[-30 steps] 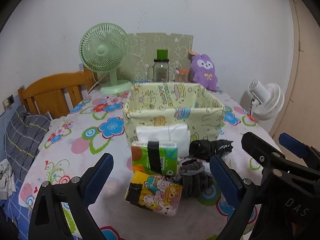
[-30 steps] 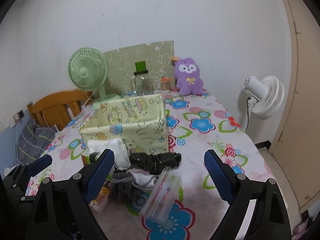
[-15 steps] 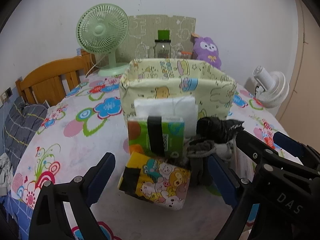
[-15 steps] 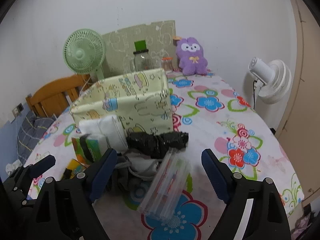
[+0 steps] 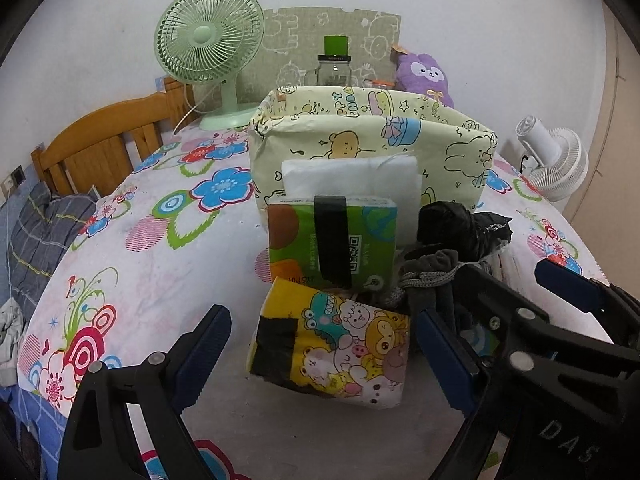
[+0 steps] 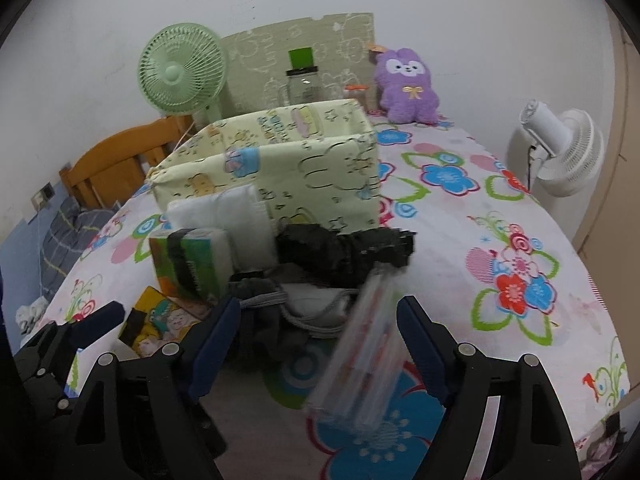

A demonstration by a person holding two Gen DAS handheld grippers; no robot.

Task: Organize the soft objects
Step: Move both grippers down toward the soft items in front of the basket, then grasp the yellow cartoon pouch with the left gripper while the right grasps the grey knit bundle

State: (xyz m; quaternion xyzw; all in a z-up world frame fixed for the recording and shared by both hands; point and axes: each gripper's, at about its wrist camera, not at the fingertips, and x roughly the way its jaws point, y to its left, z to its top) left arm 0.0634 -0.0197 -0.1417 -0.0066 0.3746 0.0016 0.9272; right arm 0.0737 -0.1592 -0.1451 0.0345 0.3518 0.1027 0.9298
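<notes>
Two wrist fisheyes, side by side (left, right), angled down, close, sharing fabric bin (image 5: 372, 136) (image 6: 280, 156)

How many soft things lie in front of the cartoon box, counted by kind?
Tissue packs: 2, green pack and yellow cartoon pack
White folded cloth: 1
Black crumpled bag: 1
Grey fabric bundle: 1
Clear plastic pack: 1
Total: 6

A: What stands at the back of the desk (image 5: 168, 264)?
B: Left of the glass jar (image 5: 334, 70) with the green lid, a green fan (image 5: 210, 42); behind the jar, a patterned board (image 5: 296, 36).
A: And off the desk?
B: A white fan (image 6: 560, 148) far right of the jar; a wooden chair back (image 5: 100, 144) far left.
</notes>
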